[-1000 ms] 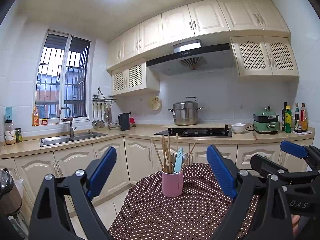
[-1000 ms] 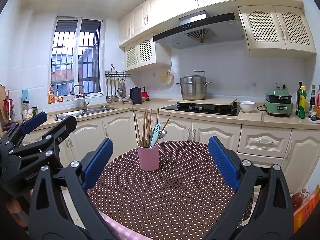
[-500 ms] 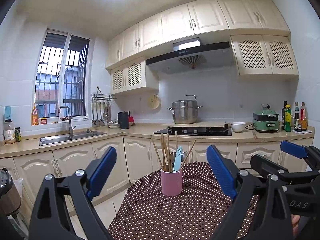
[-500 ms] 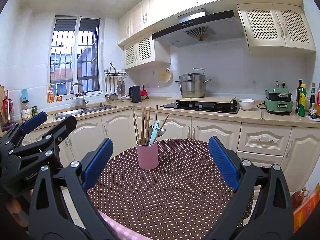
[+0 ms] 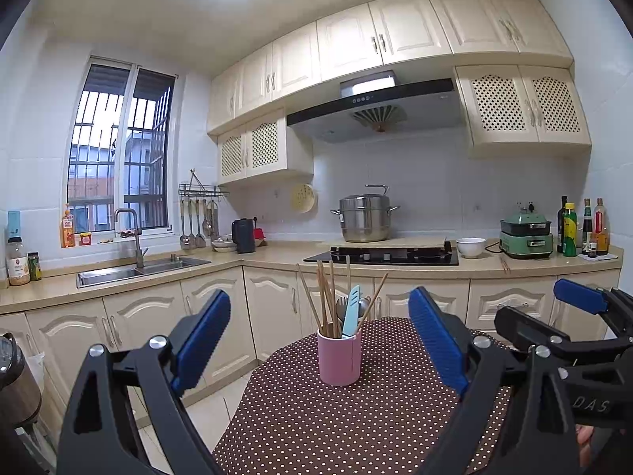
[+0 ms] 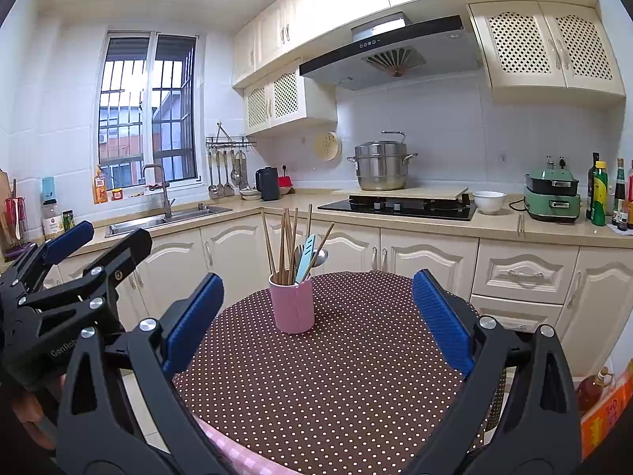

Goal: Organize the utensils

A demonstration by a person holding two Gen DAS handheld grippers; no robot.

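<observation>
A pink cup (image 5: 339, 358) (image 6: 292, 306) stands upright on the round table with the brown dotted cloth (image 5: 336, 427) (image 6: 336, 376). In it stand several wooden chopsticks (image 5: 325, 297) (image 6: 285, 239), a light-blue-handled utensil (image 5: 351, 310) (image 6: 306, 253) and a metal spoon (image 6: 321, 254). My left gripper (image 5: 318, 340) is open and empty, held back from the cup. My right gripper (image 6: 316, 318) is open and empty too, also short of the cup. Each one shows at the edge of the other's view: the right gripper (image 5: 565, 308), the left gripper (image 6: 75, 245).
Cream cabinets and a counter run behind the table, with a sink (image 5: 134, 271), a hob (image 5: 381, 255) bearing a steel pot (image 5: 366, 217), a white bowl (image 5: 470, 246), a green cooker (image 5: 526, 233) and bottles (image 5: 581, 227). Ladles hang on a wall rack (image 6: 227, 174). An orange box (image 6: 605, 407) sits on the floor at right.
Both views have tilted slightly upward, so the cup and table sit a little lower in frame. Both grippers stay open and empty; the cup has not moved.
</observation>
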